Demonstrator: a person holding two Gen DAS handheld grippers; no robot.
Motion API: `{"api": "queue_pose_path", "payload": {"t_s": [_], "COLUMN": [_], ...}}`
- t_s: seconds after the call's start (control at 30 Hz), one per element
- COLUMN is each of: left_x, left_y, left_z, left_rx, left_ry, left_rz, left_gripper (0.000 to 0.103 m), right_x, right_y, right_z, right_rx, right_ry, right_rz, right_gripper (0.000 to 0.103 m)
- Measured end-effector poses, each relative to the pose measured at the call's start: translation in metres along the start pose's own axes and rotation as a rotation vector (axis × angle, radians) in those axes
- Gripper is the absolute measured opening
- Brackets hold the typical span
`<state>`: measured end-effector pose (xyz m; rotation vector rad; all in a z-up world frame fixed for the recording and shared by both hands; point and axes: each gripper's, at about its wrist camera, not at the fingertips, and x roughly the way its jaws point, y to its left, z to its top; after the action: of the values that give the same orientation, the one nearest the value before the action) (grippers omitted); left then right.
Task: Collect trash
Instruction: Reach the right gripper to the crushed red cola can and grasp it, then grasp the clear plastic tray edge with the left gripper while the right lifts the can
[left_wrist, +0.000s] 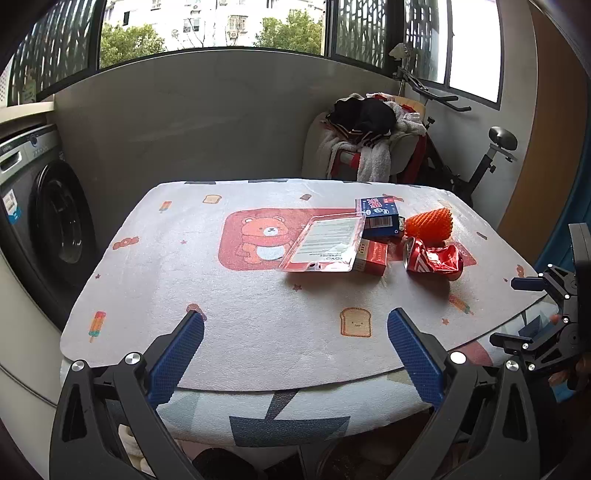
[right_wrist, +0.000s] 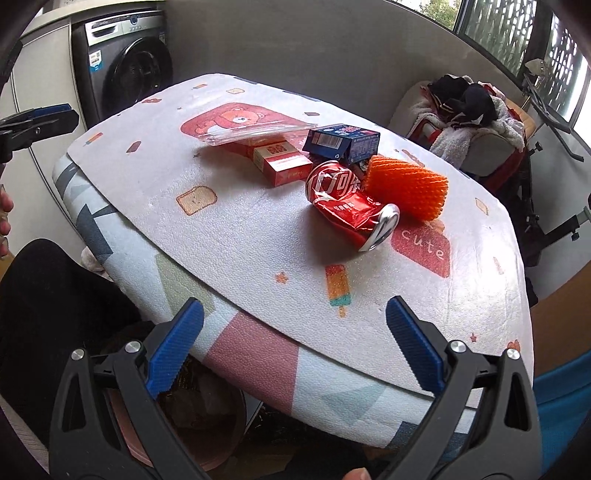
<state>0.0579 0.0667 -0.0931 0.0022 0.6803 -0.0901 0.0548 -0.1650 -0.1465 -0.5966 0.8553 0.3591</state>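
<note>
Glossy crumpled metal can (right_wrist: 347, 201) on matt, foamy table mat (right_wrist: 236, 236).

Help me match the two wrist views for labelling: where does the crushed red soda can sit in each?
Left wrist view: the crushed red soda can lies right of centre, in front of the orange foam net.
Right wrist view: the can lies at centre, left of the net.
Shared landmark: the orange foam net, which the can touches in both.

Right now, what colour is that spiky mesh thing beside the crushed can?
Bright orange; the mesh sleeve shows best in the right wrist view.
</note>
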Motion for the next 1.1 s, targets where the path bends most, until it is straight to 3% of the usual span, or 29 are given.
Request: {"api": "queue_pose_path", "payload": {"t_s": [0.17,0.33,0.47,0.67,0.93,1.1], "left_x": [0.01,0.021,0.023,0.03,0.047,0.056], "left_y": [0.007,0.011,0.012,0.016,0.017,0.01], "left_z": [0.007,0.009,0.008,0.008,0.008,0.008], "left_rx": [-0.019,-0.033,-0.015,-0.046,-0.07,-0.045], "left_ry": [0.022,0.053,0.019,0.012,0.036,0.046], "left_rz": [-0.04,-0.013,0.007,-0.024,-0.013,-0.025], "left_gripper": [0.097,0.097,0.097,0.097,0.097,0.097], "right_x": [0.007,0.021,0.038,0.081,0.139,0.13], "right_y": [-0.017,-0.034,-0.037,-0.028,-0.033,-0.04], "right_z": [0.015,0.033,0.053,0.079,0.094,0.093], "right_rx": [-0.026,-0.093,-0.169,-0.272,-0.184,-0.129], "right_ry": [-0.003,0.012,0.036,0.116,0.218,0.162], "right_rz": [-0.015,-0.027,-0.014,-0.003,0.01,0.05], "right_gripper": [0.097,0.097,0.096,0.093,0.068,0.043]}}
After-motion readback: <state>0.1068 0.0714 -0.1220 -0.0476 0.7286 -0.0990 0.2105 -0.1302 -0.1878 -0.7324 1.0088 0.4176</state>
